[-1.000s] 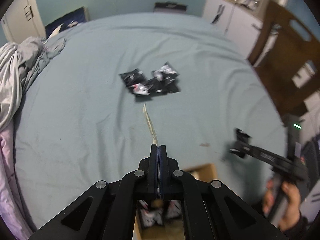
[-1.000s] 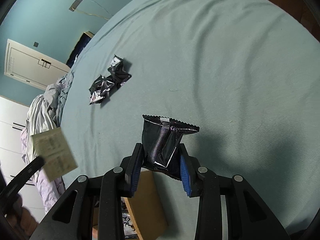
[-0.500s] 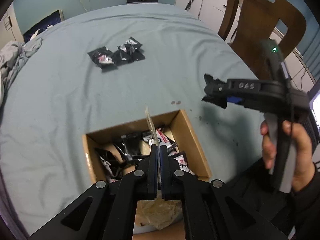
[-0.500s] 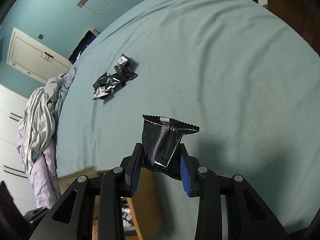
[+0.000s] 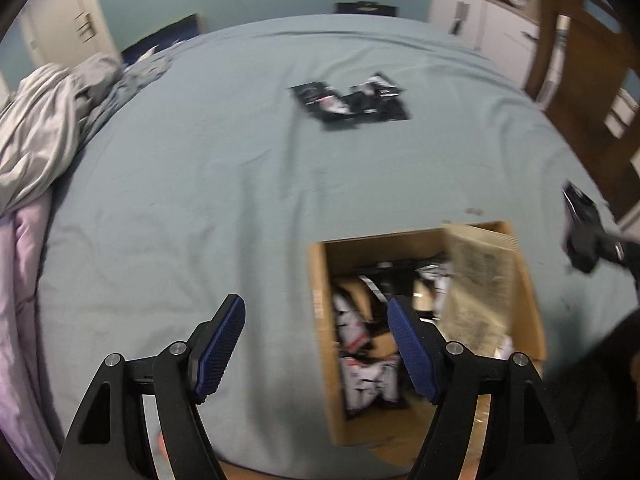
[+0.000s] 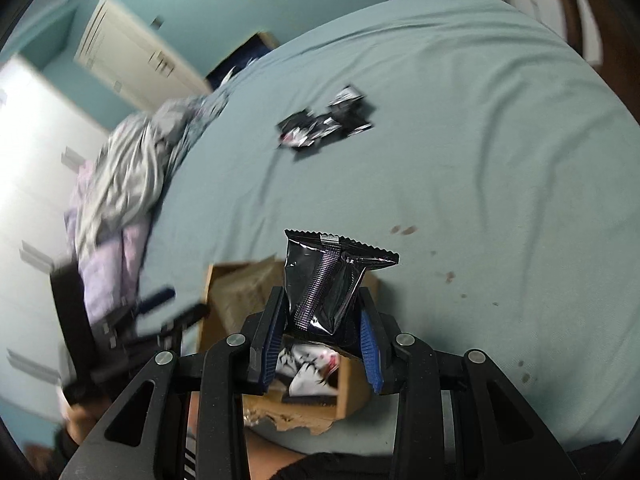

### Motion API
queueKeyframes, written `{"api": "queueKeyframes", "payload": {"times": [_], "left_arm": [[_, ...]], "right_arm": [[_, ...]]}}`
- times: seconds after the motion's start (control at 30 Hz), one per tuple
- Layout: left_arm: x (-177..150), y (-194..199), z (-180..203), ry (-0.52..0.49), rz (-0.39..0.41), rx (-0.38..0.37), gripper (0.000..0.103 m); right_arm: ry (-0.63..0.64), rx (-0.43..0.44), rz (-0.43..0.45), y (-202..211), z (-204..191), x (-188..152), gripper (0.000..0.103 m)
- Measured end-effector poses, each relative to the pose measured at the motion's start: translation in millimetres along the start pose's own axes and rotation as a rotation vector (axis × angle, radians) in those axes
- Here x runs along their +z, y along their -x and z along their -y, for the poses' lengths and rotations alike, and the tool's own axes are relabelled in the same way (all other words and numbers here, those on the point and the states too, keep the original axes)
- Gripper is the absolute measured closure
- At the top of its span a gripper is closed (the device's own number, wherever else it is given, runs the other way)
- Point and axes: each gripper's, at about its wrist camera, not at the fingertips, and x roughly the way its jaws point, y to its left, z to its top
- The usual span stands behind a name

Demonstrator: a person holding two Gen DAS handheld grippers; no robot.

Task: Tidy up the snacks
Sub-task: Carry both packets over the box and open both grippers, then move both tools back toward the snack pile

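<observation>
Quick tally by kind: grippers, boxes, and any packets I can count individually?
Hand-held grippers: 2 (left hand-held gripper open, right hand-held gripper shut)
Cardboard box: 1
Black snack packet, held: 1
Tan printed packet: 1
Total: 5
Bed pile and box contents: too blurred to count.

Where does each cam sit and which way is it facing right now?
Left wrist: on the open left gripper, facing down over teal bedsheet and open cardboard box; right gripper at right edge.
Right wrist: on the right gripper, shut on a black foil snack packet, above the box; blurred left gripper at left.
Shared: box, black packet pile, crumpled grey blanket.
</observation>
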Motion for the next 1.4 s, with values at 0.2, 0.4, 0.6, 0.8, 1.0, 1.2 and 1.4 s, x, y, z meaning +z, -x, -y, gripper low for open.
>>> {"api": "queueKeyframes", "payload": {"times": [0.2, 0.4, 0.6, 0.8, 1.0, 1.2, 1.4], "left_arm": [[7, 4, -15, 0.09, 0.001, -0.034, 0.029], [6, 3, -16, 0.088, -0.014, -0.037, 0.029], [7, 5, -17, 0.095, -0.006, -0.025, 0.029], [6, 11, -18, 0.11, 0.008, -0.021, 0.029], [6, 16, -17, 0.097, 0.022, 0.005, 0.029], [6, 26, -14, 0.062, 0.048, 0.014, 0.029], [11, 30, -10, 0.033, 0.067, 0.012, 0.026]], "right_arm": [[0.156, 0.052, -0.066, -24, -31, -1, 0.07], [0.128, 0.116, -0.122, -56, -32, 10, 0.069], [0.131, 0.076, -0.175, -75, -34, 19, 0.059], [0.107, 0.009, -0.042, -54, -27, 25, 0.035], [0.087, -0.074, -0.013, -46, -22, 22, 0.035], [0.077, -0.125, -0.009, -40, -31, 20, 0.035], [0.051, -0.201, 0.022, -37, -24, 35, 0.035]]}}
